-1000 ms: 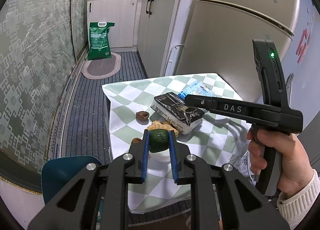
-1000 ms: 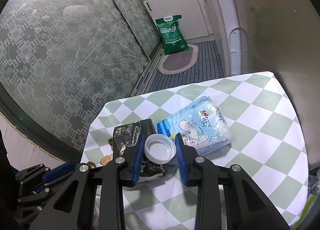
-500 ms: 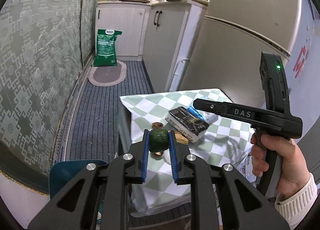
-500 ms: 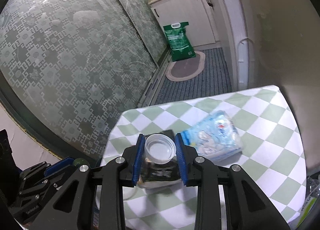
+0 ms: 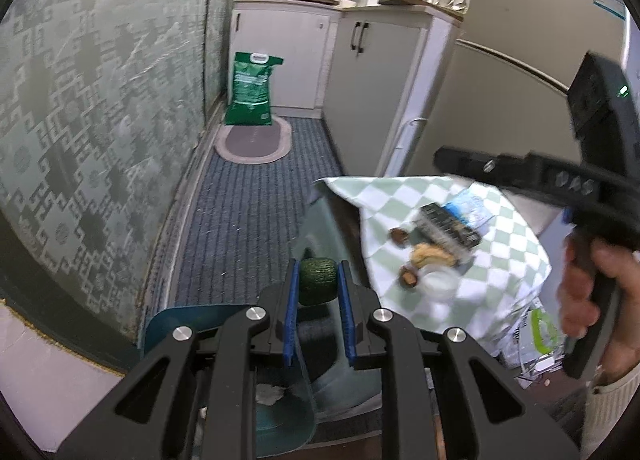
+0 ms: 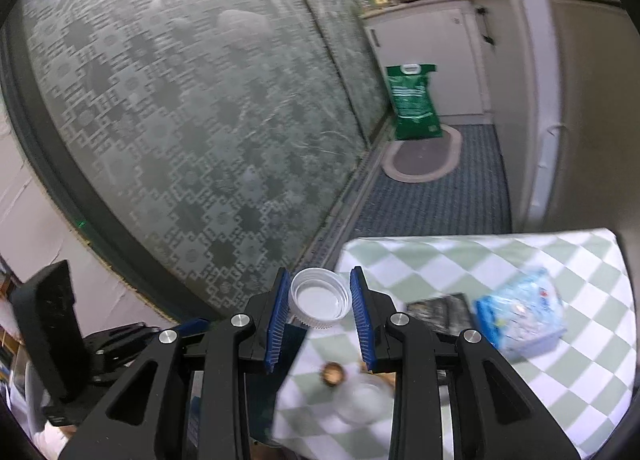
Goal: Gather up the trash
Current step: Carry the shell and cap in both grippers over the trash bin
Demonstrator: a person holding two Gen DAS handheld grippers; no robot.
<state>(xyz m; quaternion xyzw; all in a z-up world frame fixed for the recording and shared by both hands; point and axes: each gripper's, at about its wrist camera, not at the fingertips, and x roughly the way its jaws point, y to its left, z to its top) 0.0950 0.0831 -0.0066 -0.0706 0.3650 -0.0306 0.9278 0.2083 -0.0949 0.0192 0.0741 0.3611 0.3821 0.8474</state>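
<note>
Left gripper (image 5: 318, 286) pinching an avocado (image 5: 317, 280) at lower centre, directly above the teal bin (image 5: 180, 320); right gripper (image 6: 320, 302) clamping a white cap (image 6: 320, 304), farther right over the table (image 6: 560, 256).

Both pictures bend round at the edges, with dark corners. Bright light glares on the patterned glass (image 6: 192, 107) up and left of the tongs. The checked table (image 6: 560, 260) looks smeared and blurry.
</note>
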